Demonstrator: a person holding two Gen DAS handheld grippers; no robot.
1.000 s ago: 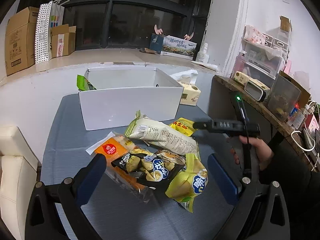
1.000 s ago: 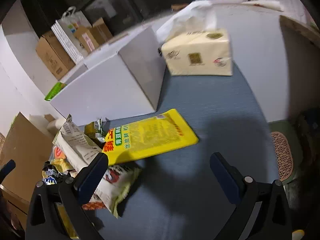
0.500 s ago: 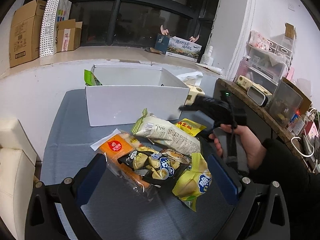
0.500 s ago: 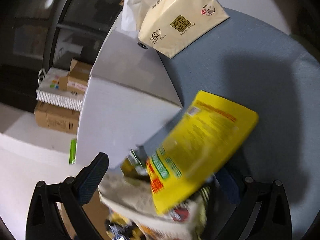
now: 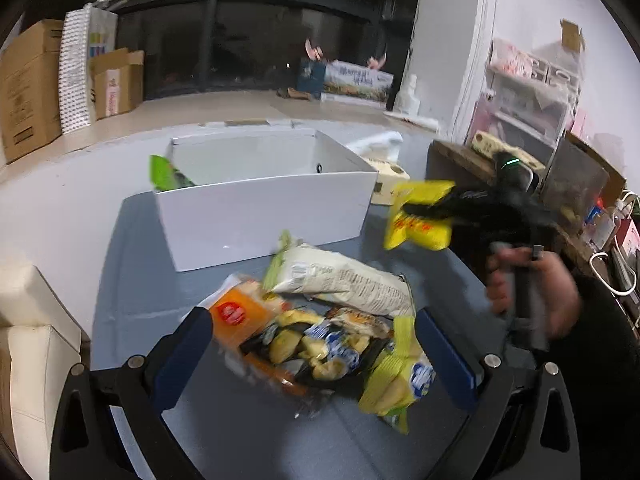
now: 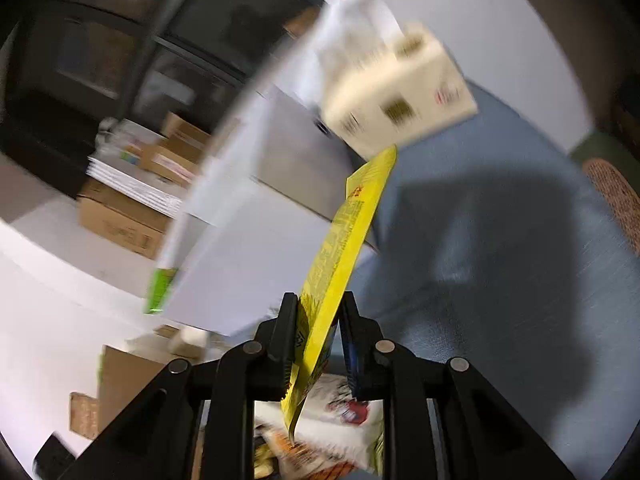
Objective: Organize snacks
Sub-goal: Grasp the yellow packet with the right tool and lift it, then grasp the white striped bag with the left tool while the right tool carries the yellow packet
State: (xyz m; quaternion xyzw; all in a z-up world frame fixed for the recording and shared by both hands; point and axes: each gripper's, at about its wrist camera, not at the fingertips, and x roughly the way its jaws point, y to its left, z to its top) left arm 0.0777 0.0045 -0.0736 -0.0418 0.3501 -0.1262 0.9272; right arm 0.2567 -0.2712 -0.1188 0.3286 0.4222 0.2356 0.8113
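On the grey table (image 5: 132,264), left wrist view: left gripper (image 5: 316,356) w/ jaws wide apart, nothing between them, hanging over a heap of snack bags, i.e. white bag (image 5: 344,280), orange pack (image 5: 240,312), dark pack (image 5: 320,348), green-yellow bag (image 5: 400,380). White box (image 5: 264,216) sits behind the heap; only a green packet (image 5: 166,174) shows at its far left corner, so looks like most sorting is left. At right a hand (image 5: 536,300) holds the right gripper (image 5: 436,210), clamped on a yellow bag (image 5: 420,220) held up off the table, just right of the box's front corner. Right wrist view: right gripper (image 6: 318,332) has just closed, pads pinching the yellow bag (image 6: 344,240) near its lower edge, bag seen edge-on, pointing up toward the box (image 6: 256,240) & a tissue pack (image 6: 396,104) beyond. Pic is blurred. Judging by this: one bag picked, not yet in the box; approx four more on the table.
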